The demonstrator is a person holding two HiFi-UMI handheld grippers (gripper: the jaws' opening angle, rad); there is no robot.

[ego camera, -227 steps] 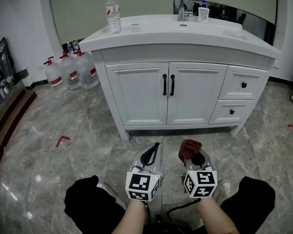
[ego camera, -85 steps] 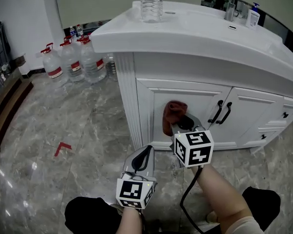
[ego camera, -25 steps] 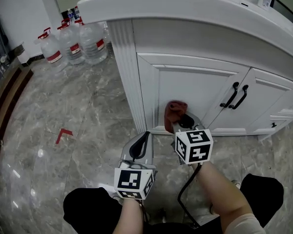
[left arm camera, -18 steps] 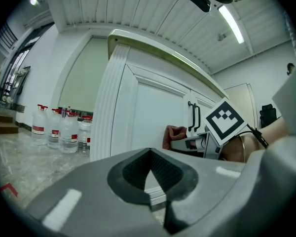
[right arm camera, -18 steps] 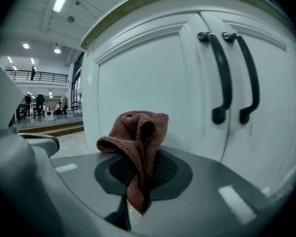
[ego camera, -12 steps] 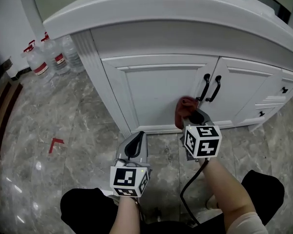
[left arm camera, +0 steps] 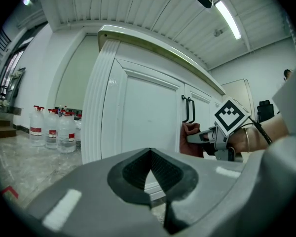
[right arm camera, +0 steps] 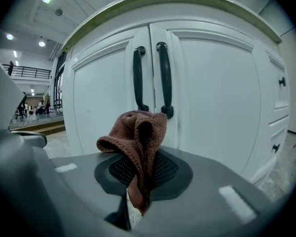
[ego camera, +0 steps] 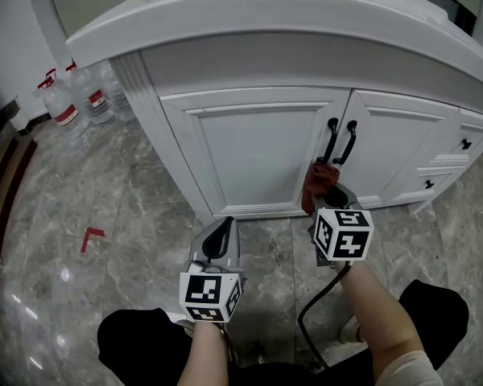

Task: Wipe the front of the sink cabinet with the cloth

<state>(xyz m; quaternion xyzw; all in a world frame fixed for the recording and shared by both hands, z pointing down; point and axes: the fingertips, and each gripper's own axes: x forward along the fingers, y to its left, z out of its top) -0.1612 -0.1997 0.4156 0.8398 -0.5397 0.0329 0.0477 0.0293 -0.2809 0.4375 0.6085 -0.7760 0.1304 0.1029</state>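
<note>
Right gripper (right arm camera: 137, 184): jaws clamped on the cloth (right arm camera: 138, 135). The cloth is reddish-brown and knitted. It is bunched upward from between the jaw pads, and a short tail hangs below the jaw line.

Cloth position: at the front of the sink cabinet (ego camera: 249, 147), on the seam between the left door (ego camera: 253, 155) and the right door (ego camera: 390, 147). It sits just below the two dark door handles (ego camera: 340, 140). In the left gripper view the cloth looks pressed against the door face. Contact cannot be confirmed from the head view.

Left gripper (left arm camera: 149, 168): jaws together, nothing between them. It is held low in front of the left door, apart from the cabinet and well to the left of the right gripper. It points toward the cabinet base.

Surroundings:
- Two small drawers (ego camera: 465, 145) with dark knobs are at the cabinet's right end.
- Several water jugs (ego camera: 68, 101) with red labels stand on the grey marble floor (ego camera: 137, 215), left of the cabinet by the wall.
- A red tape mark (ego camera: 89, 236) is on the floor, left of the left gripper.
- A black cable (ego camera: 310, 312) runs down from the right gripper along the forearm.
</note>
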